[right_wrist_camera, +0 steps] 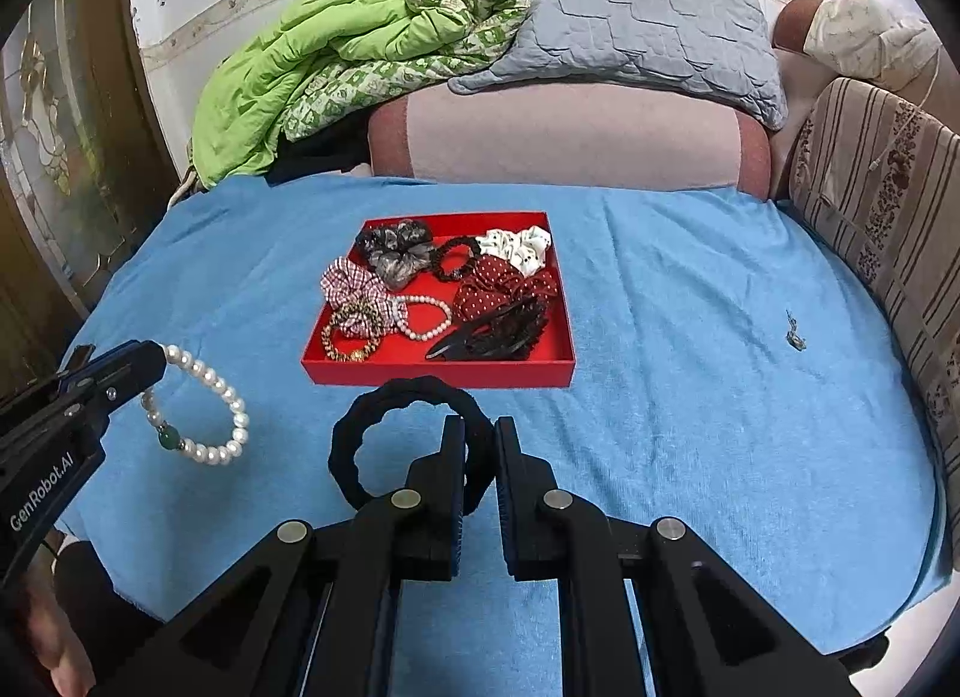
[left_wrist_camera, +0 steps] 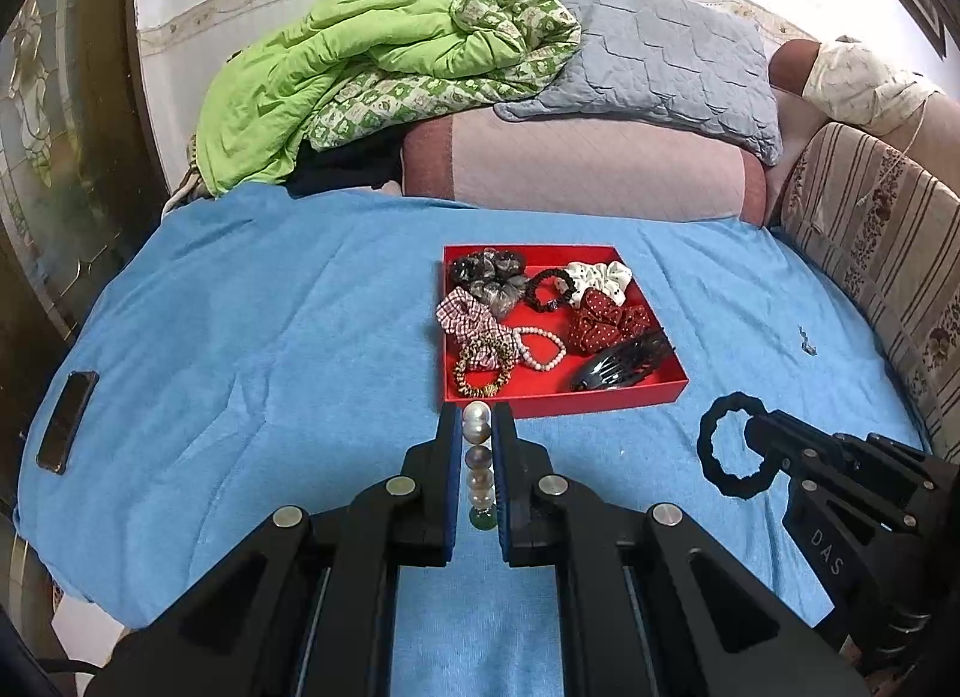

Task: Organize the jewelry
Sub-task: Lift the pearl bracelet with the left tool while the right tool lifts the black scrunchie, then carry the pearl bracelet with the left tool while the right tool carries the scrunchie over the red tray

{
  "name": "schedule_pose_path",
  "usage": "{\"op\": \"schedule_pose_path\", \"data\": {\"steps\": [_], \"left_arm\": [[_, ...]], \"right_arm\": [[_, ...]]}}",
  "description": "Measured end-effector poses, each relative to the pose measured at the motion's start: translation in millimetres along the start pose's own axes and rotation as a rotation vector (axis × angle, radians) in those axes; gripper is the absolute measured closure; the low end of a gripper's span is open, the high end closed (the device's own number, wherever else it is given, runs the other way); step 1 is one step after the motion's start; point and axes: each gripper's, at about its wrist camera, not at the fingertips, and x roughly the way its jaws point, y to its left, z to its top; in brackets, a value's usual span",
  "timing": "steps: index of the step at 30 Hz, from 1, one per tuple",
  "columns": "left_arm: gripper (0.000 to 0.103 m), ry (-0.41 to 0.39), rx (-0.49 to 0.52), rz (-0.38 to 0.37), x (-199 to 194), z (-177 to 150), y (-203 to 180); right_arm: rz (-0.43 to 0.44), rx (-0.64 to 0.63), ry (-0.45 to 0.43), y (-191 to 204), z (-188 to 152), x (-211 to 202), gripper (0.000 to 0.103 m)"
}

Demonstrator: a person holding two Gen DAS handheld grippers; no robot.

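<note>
Blue terry cloth [left_wrist_camera: 270,307] covers the bed, with a crumpled green quilt [left_wrist_camera: 336,73] and a grey quilted pillow [left_wrist_camera: 654,55] heaped at its far end and a striped floral cushion [left_wrist_camera: 876,241] along the right side. A shallow red rectangular tray [right_wrist_camera: 444,376] sits mid-cloth, holding fabric scrunchies, a black coiled hair tie [right_wrist_camera: 457,258], a small white bead bracelet [right_wrist_camera: 427,318], a gold-brown beaded bracelet [right_wrist_camera: 351,344] and a black claw hair clip [right_wrist_camera: 498,334]. A dark phone [left_wrist_camera: 67,421] lies flat near the left edge. The left gripper [left_wrist_camera: 477,427] hovers just in front of the tray, jaws nearly closed, pinching a white pearl bracelet with one green bead [right_wrist_camera: 201,409]. The right gripper [right_wrist_camera: 480,439], beside it, has its jaws narrowly parted around a black scalloped hair ring [right_wrist_camera: 345,445], which hangs to its left.
</note>
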Motion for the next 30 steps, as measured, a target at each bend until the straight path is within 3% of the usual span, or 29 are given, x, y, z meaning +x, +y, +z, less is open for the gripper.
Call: {"op": "schedule_pose_path", "data": {"steps": [30], "left_arm": [[0.094,0.024,0.057,0.002,67.6,56.6,-14.5]], "right_arm": [[0.031,0.038,0.010,-16.8,62.3,54.0,0.092]]}}
